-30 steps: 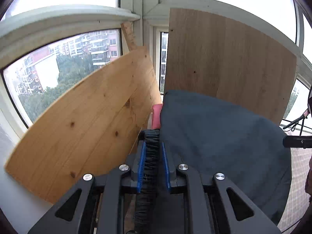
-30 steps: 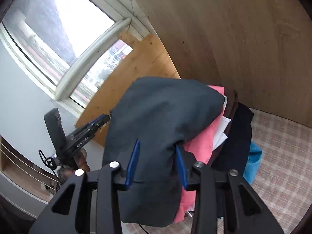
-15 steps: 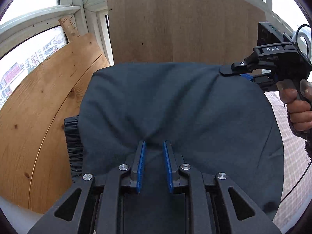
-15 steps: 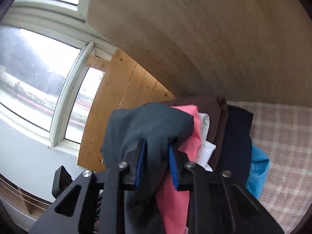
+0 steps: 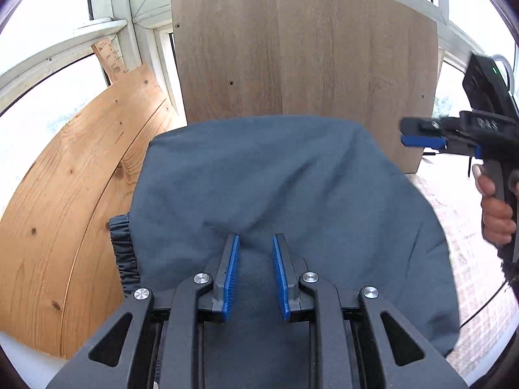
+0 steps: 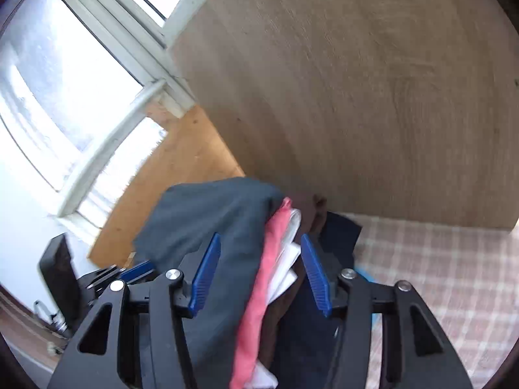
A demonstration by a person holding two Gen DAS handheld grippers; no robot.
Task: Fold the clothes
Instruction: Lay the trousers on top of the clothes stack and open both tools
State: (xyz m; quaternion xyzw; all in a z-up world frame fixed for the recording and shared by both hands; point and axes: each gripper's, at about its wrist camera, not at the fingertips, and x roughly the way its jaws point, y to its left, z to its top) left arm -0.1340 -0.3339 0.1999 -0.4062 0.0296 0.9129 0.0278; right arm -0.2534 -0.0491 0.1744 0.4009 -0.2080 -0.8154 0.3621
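Dark slate-blue garment [image 5: 292,194] ahead of and between the left jaws — plain, no print, its gathered waistband [image 5: 125,253] the same shade. Jaw pads bright blue on black frames. Beyond it, a grey-brown wood-grain board [image 5: 301,48]; to the left, an orange pine board [image 5: 71,210] with dark knots. Between the right jaws: coral-pink [image 6: 259,298], white [image 6: 287,265], dark brown and navy layers. Right of them — pink-and-cream checked cloth [image 6: 454,275].
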